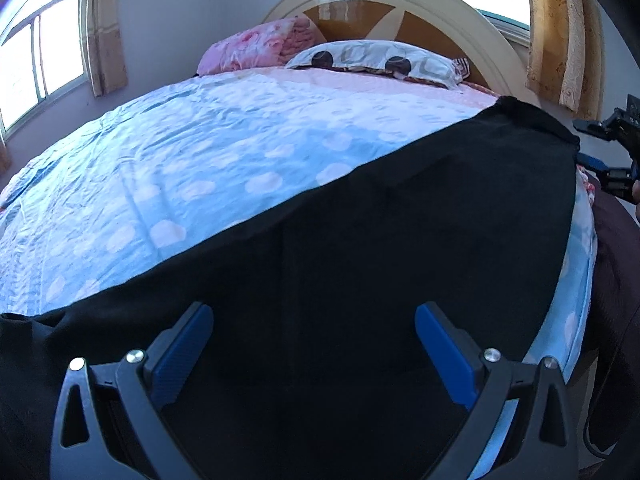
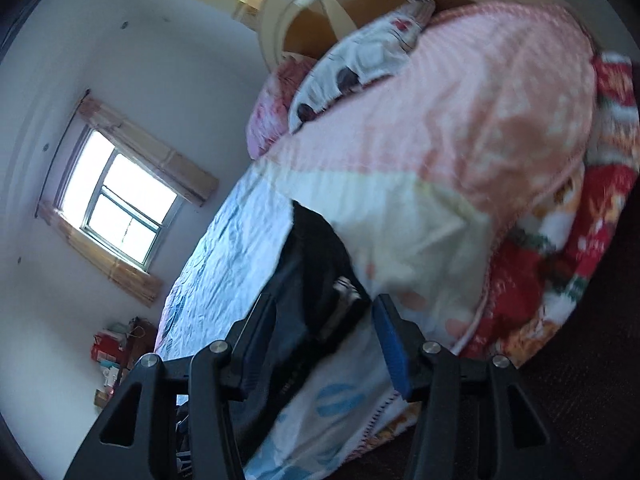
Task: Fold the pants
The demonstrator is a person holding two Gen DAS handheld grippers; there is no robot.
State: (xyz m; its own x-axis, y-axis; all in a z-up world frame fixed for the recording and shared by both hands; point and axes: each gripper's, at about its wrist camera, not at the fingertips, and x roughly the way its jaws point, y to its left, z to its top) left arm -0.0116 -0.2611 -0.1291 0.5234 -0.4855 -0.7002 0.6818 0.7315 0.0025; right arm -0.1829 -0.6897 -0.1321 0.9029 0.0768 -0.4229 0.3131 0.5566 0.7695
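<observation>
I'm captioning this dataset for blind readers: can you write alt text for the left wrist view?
Black pants lie spread flat along the near edge of a bed with a blue, pink-spotted sheet, under the open left gripper. The right gripper is at the pants' far end; pillows rest against the headboard.
</observation>
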